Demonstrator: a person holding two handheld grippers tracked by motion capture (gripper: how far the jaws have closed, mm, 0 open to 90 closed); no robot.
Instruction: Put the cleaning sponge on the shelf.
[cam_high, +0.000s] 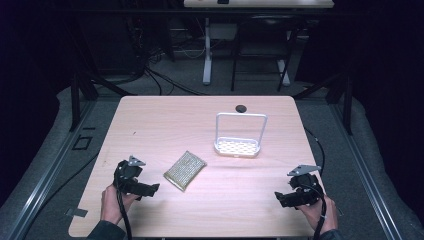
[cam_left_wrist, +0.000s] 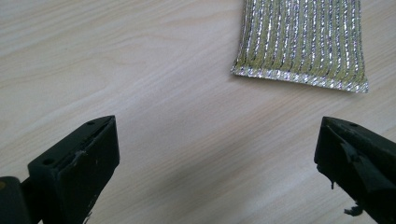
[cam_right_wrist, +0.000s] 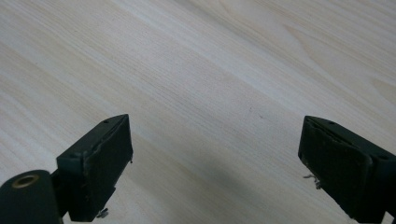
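A gold and silver glittery scrub sponge (cam_high: 185, 170) lies flat near the middle of the light wood table (cam_high: 165, 120). Just behind it to the right stands a white wire-handled holder with a perforated tray (cam_high: 238, 146). My left gripper (cam_high: 152, 188) rests low at the front left, open, its jaws pointing at the sponge (cam_left_wrist: 301, 39) a short way off. My right gripper (cam_high: 278, 196) sits at the front right, open over bare wood (cam_right_wrist: 215, 93), nothing between its jaws.
A small dark round object (cam_high: 241, 108) lies near the table's far edge. Beyond the table stand dark chair and desk legs (cam_high: 207, 50) on grey carpet. Cables trail from both grippers off the front edge.
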